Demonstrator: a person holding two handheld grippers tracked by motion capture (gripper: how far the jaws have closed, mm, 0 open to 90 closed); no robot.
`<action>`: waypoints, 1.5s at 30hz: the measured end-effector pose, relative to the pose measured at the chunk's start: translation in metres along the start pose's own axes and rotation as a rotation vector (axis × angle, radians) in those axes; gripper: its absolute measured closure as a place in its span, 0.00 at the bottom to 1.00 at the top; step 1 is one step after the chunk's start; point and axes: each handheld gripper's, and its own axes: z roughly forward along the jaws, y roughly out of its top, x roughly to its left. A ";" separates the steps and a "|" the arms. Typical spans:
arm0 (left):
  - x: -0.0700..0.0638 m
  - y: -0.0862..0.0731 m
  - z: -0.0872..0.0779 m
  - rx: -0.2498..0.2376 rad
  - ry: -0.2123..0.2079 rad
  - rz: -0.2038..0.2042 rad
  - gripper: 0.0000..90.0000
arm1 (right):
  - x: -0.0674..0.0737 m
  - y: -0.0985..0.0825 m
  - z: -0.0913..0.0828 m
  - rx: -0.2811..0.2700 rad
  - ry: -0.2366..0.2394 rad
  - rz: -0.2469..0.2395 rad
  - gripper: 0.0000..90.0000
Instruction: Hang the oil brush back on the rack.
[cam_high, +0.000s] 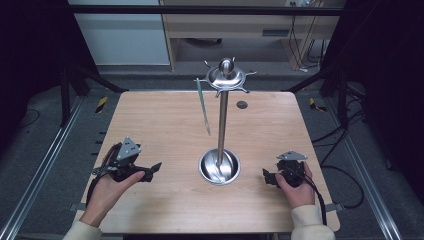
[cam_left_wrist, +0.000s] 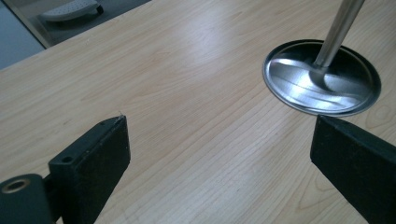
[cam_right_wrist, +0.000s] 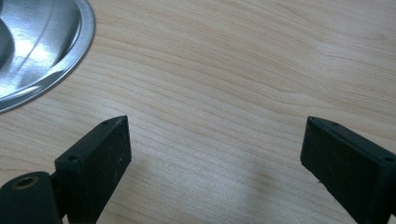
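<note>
A steel utensil stand rises from the middle of the wooden table (cam_high: 165, 125). Its round dish base (cam_high: 219, 167) carries a pole (cam_high: 222, 125) topped by a disc with hooks (cam_high: 226, 77). One long thin grey-green utensil (cam_high: 203, 107) hangs from a hook on the left. My left gripper (cam_high: 151, 171) rests low on the table left of the base, open and empty, and points toward the base (cam_left_wrist: 289, 79) and pole (cam_left_wrist: 338, 32). Right of the base my right gripper (cam_high: 266, 177) is open too, with bare wood between its jaws and the base rim (cam_right_wrist: 37, 42) at its upper left.
A small dark round mark (cam_high: 242, 105) lies on the table behind the stand. Black frame bars and cables run along both sides of the table. A wooden cabinet (cam_high: 240, 25) stands beyond the far edge.
</note>
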 end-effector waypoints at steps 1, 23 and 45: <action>0.001 -0.002 0.001 -0.002 0.003 -0.007 0.05 | 0.000 0.000 0.000 0.001 -0.001 0.001 0.10; 0.025 -0.049 0.019 0.066 0.051 -0.049 0.05 | 0.001 0.000 0.001 0.003 0.001 -0.004 0.10; 0.053 -0.081 0.024 0.046 0.114 -0.150 0.05 | 0.001 -0.001 0.003 0.016 -0.008 -0.005 0.10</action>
